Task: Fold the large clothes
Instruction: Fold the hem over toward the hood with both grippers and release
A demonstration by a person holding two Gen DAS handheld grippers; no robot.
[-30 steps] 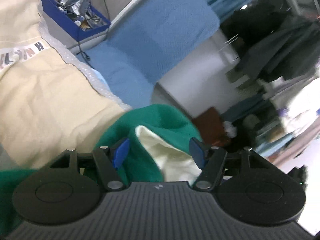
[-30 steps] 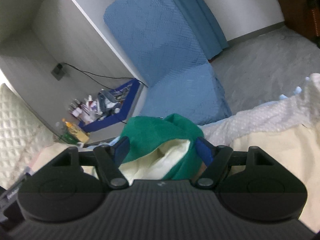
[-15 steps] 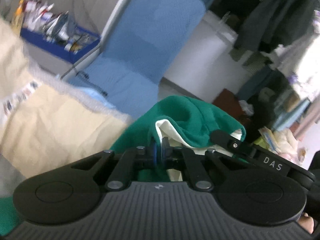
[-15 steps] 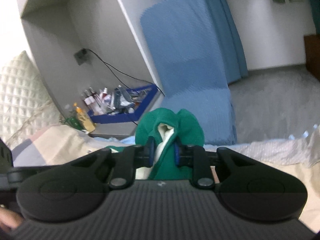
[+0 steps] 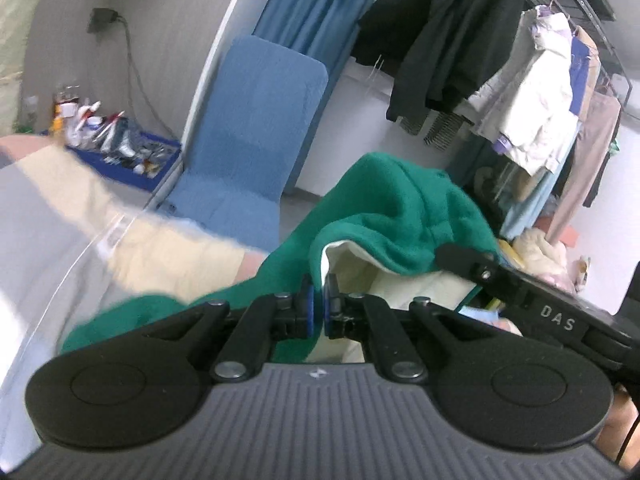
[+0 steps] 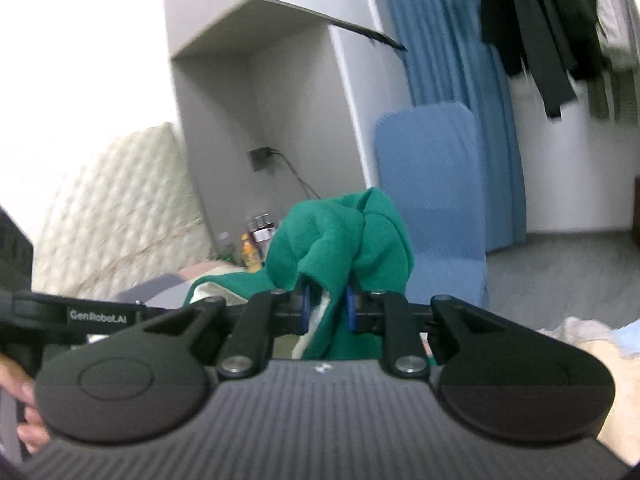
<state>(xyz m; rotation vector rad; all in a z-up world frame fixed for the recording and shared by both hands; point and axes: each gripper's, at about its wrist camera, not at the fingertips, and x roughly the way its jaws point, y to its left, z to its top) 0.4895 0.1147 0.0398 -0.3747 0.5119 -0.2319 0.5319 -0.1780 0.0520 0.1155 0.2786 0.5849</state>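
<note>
Change since earlier frames: both grippers raised off the bed with the green garment (image 5: 400, 208); background swung from bedding up to wall, curtain and hanging clothes.
Left gripper (image 5: 319, 307): jaws gone from wide apart to fully closed; blue pads pinching one thin edge of green cloth, pale lining just to the right.
Right gripper (image 6: 328, 308): jaws just been closing, now narrow with a small gap; thick bunch of green cloth with pale lining clamped between the pads.
Garment position: lifted, bunched over and beyond both sets of fingers; trailing part hanging down left toward the cream bedding (image 5: 160, 256) in the left wrist view.
Spacing of grippers: close together; right gripper's arm visible at the right of the left wrist view, left gripper's arm at the left of the right wrist view.
Meaning for task: grasp phase judged complete, lift under way; fold itself not yet made. Next step likely a spread or shake-out to flatten before laying back down.
Risk: left grip on a single thin edge, slip possible under the garment's weight.
Container, blue tray (image 5: 132, 156): far left beside the blue chair (image 5: 256, 132); filled with tubes, bottles and shiny packets, items too blurred to name singly.
Container, clothes rail (image 5: 560, 20): far right; dark and pale garments hanging.
Container role: none judged relevant to the fold.
</note>
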